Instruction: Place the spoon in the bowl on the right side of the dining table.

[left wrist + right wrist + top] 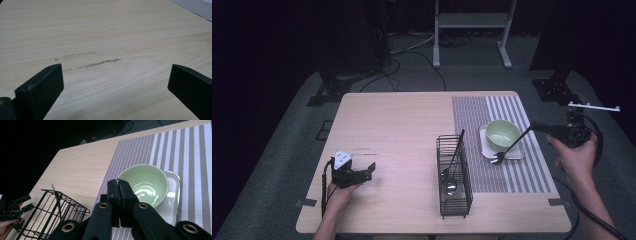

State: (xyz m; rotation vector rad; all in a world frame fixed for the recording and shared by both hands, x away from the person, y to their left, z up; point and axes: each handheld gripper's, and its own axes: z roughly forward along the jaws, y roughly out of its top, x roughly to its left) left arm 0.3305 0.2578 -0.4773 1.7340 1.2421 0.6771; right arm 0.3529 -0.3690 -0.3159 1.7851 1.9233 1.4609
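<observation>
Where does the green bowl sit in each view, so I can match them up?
High view: green bowl right of centre, on the white tray on the striped mat.
Left gripper view: bare tabletop between the jaws; no bowl.
Right gripper view: centre right, just beyond the closed jaws.
Shared landmark: striped mat.

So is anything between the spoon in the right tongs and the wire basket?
Nothing visible. The spoon hangs over the white tray's edge, and only bare placemat separates it from the basket.

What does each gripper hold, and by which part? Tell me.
The right gripper holds a spoon by its handle's end. The left gripper is open and holds nothing.
</observation>
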